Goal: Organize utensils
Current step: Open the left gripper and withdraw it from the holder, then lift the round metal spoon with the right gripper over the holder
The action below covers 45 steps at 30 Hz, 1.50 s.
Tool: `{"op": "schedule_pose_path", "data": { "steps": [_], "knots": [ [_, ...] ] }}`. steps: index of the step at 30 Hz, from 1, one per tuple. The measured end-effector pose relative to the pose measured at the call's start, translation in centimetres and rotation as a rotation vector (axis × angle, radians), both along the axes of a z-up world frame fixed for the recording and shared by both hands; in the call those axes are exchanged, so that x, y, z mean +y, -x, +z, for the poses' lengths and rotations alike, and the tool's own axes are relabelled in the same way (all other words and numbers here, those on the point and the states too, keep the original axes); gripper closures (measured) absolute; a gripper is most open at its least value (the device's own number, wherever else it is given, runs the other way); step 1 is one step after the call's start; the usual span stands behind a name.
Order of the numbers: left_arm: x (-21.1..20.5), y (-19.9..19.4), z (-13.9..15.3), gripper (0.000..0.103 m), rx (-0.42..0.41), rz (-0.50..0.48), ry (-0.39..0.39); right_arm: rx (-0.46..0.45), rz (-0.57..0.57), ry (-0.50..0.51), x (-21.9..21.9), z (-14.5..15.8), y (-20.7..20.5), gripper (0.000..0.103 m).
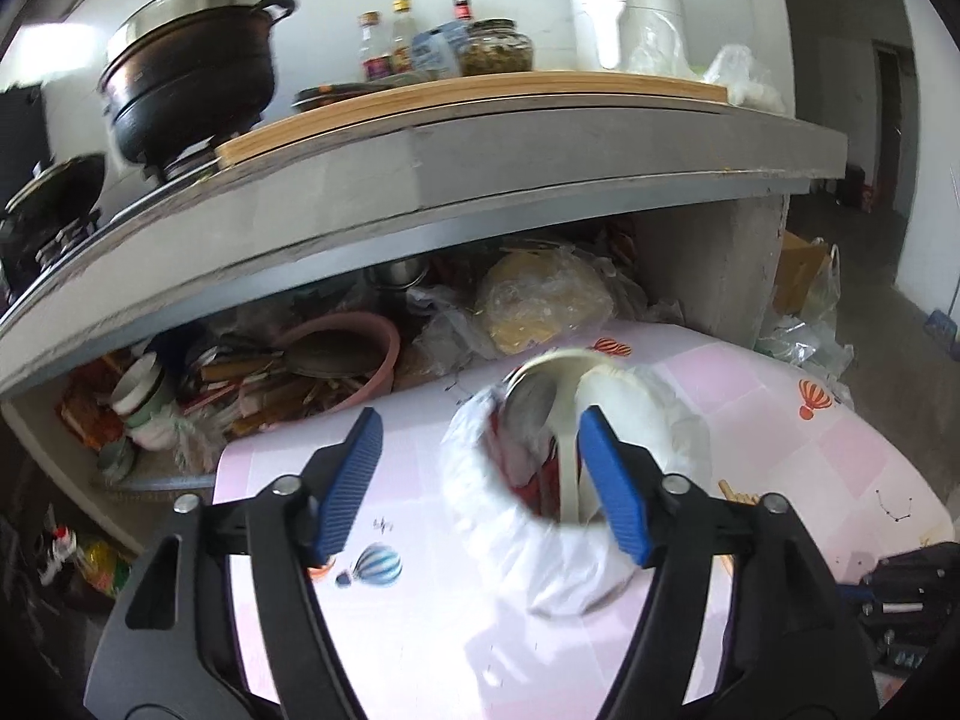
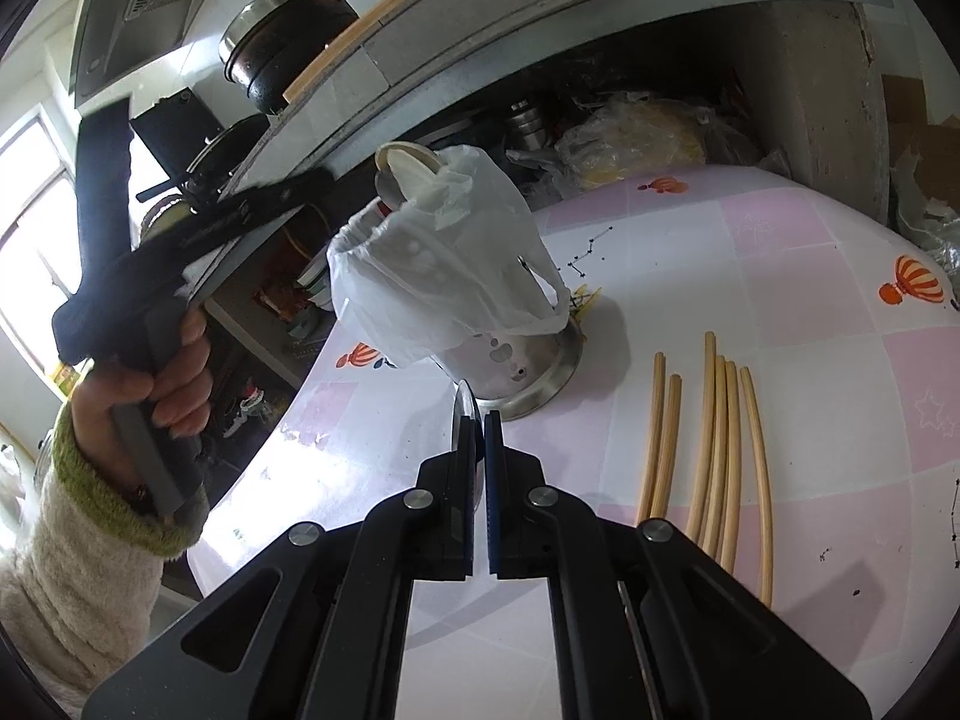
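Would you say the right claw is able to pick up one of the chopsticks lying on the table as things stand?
Probably not yet. The right claw is shut on a thin metal utensil, so it would have to put that down first. Otherwise the chopsticks lie bare on the table, with nothing over them.

Holder (image 2: pixel 528 372), chopsticks (image 2: pixel 717 450) on table (image 2: pixel 810 276)

A black pot (image 1: pixel 192 69) with a steel lid sits on the counter (image 1: pixel 540 150); bottles (image 1: pixel 390 42) and a jar (image 1: pixel 498 47) line a wooden board (image 1: pixel 480 96); a pink basin (image 1: pixel 360 360) lies underneath beside what looks like a bagged yellow bundle (image 1: pixel 540 306).
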State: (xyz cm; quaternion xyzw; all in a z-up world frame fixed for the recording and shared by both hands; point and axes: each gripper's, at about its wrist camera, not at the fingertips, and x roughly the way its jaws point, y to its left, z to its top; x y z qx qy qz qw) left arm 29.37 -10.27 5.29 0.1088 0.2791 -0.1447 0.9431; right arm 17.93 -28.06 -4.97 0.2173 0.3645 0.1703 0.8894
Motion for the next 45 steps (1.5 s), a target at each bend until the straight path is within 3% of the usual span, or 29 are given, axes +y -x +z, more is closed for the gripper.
{"op": "schedule_pose_path", "data": {
  "steps": [2, 5, 13, 25, 34, 39, 45],
  "knots": [
    [1.0, 0.7, -0.1, 0.025, 0.015, 0.027, 0.002, -0.015, 0.002, 0.007, 0.1, 0.5, 0.2, 0.1],
    [2.6, 2.1, -0.7, 0.021, 0.053, 0.078, -0.004, -0.039, 0.011, 0.013, 0.3, 1.4, 0.6, 0.1],
    [6.7, 5.6, -2.7, 0.015, 0.106, 0.186, 0.013, -0.132, 0.016, 0.072, 0.4, 5.5, 1.8, 0.1],
    [10.0, 7.8, -3.1, 0.014, 0.124, 0.273, 0.073, -0.325, 0.014, 0.196, -0.3, 15.9, 1.9, 0.1],
    [11.7, 8.0, -3.0, 0.014, 0.132, 0.312, 0.109, -0.44, -0.017, 0.256, -0.1, 23.0, -2.1, 0.1],
    [12.5, 8.0, -2.8, 0.014, 0.128, 0.325, 0.122, -0.443, -0.02, 0.281, 1.0, 24.1, -5.9, 0.1],
    [13.1, 7.9, -2.5, 0.014, 0.12, 0.338, 0.129, -0.412, 0.009, 0.35, 3.7, 22.7, -10.4, 0.1]
  ]
}}
